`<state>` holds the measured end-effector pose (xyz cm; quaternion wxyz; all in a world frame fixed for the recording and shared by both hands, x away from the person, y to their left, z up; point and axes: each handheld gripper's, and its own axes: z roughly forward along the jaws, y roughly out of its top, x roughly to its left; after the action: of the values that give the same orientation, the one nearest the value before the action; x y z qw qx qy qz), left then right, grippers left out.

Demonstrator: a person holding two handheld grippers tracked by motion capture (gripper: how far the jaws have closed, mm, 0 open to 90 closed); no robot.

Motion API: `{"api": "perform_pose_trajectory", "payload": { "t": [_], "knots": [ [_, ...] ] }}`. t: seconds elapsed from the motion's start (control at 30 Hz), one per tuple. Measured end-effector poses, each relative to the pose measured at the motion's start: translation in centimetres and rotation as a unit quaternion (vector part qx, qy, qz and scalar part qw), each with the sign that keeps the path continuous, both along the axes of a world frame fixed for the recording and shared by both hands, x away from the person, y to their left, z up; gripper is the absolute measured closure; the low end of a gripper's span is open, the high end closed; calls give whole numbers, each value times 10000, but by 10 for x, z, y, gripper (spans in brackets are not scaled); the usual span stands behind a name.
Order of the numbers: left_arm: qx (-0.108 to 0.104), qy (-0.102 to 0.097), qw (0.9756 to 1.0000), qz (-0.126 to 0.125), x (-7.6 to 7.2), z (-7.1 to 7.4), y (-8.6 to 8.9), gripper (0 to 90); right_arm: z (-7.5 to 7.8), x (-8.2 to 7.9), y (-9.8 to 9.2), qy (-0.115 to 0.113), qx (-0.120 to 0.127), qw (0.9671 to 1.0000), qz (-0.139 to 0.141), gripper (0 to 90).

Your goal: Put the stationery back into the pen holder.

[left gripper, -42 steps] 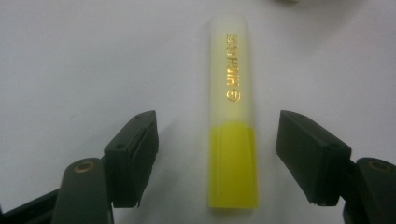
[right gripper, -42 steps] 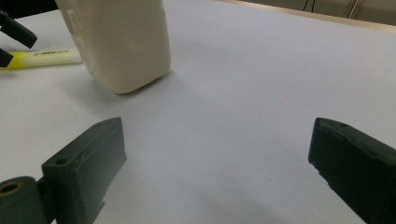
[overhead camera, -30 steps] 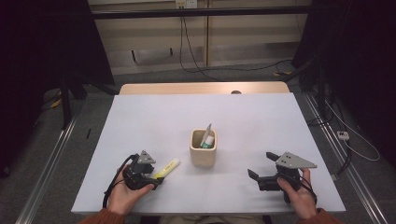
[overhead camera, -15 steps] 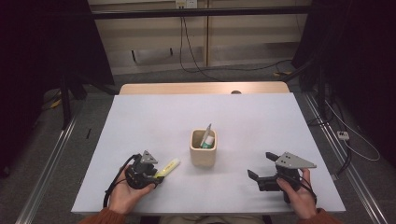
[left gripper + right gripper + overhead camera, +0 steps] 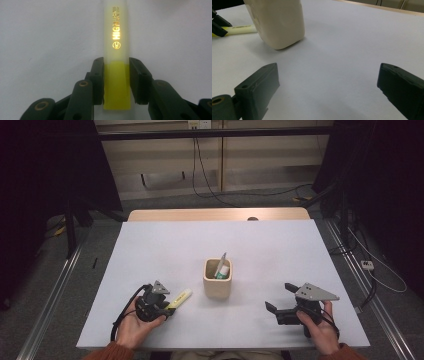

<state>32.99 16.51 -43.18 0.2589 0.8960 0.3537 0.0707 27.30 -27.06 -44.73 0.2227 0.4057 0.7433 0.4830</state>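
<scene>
Over the last second the left gripper (image 5: pixel 167 306) has crept slightly toward the person, and its jaws now sit closed against both sides of the pale yellow plastic highlighter pen (image 5: pixel 117 55), which lies flat on the white table (image 5: pixel 280 250) just left of the square cream pen holder (image 5: pixel 217 287). That suggests a grasp just made, likely ahead of lifting the pen toward the holder. The right gripper (image 5: pixel 281 300) has stayed put near the table's right front, jaws wide apart and empty.
</scene>
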Motion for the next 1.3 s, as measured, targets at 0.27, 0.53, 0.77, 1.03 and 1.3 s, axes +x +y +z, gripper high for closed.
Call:
{"api": "perform_pose_trajectory", "payload": {
  "t": [0.27, 0.53, 0.77, 1.03, 1.3],
  "knots": [
    [-101, -35, 9999, 100, -2, 0, 3, 673, 0, 0, 0, -8, 5, 10000, 9, 36],
    [-270, -43, 9996, 116, -6, 1, 8, 672, 0, 0, 0, -5, 3, 10000, 8, 36],
    [-559, -322, 9979, -43, -16, 12, 6, 672, 0, 0, 0, -10, 5, 10000, 9, 36],
    [-828, -375, 9953, -339, -25, 23, 8, 672, 0, 0, 0, -9, 6, 10000, 13, 36],
    [-915, -341, 9934, -596, -38, 27, 6, 672, 0, 0, 0, -9, 1, 10000, 3, 36]
  ]
}}
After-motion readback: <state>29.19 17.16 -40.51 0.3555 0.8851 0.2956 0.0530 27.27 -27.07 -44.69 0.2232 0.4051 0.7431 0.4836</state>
